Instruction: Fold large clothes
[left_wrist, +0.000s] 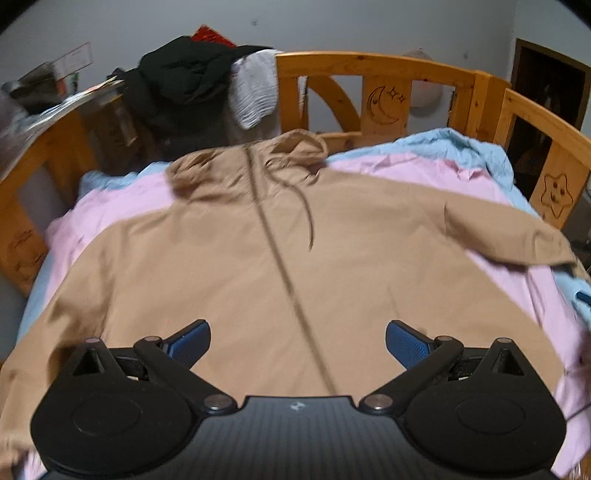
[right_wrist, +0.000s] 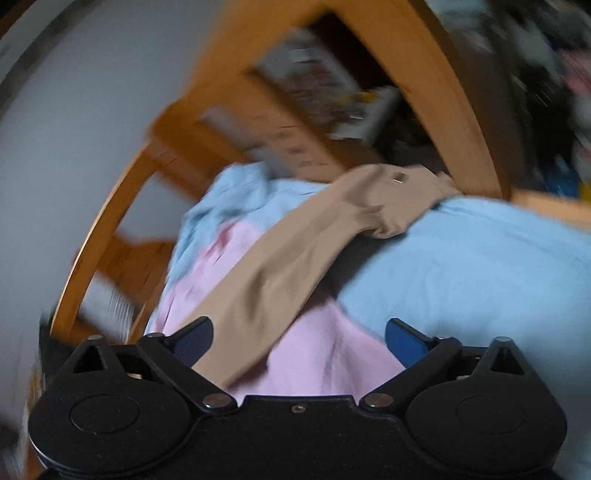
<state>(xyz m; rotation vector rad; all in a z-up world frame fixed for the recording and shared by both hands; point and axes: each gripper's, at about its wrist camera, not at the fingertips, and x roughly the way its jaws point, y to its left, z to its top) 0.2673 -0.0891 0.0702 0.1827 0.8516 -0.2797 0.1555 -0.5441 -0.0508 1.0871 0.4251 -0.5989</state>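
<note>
Across the middle of the left view my tan hoodie (left_wrist: 280, 258) lies spread on the pink sheet (left_wrist: 110, 206) of the wooden bed (left_wrist: 373, 62), my left tool (left_wrist: 297, 343) released above it, while my right tool (right_wrist: 299, 343) hangs released over its sleeve (right_wrist: 295, 251), centre frame.

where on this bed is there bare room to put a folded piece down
Free: the pink sheet left of the tan hooded jacket, and the light blue sheet beside the jacket's sleeve. Crowded: the wooden bed rail corner, heaped with black and white clothes.
</note>
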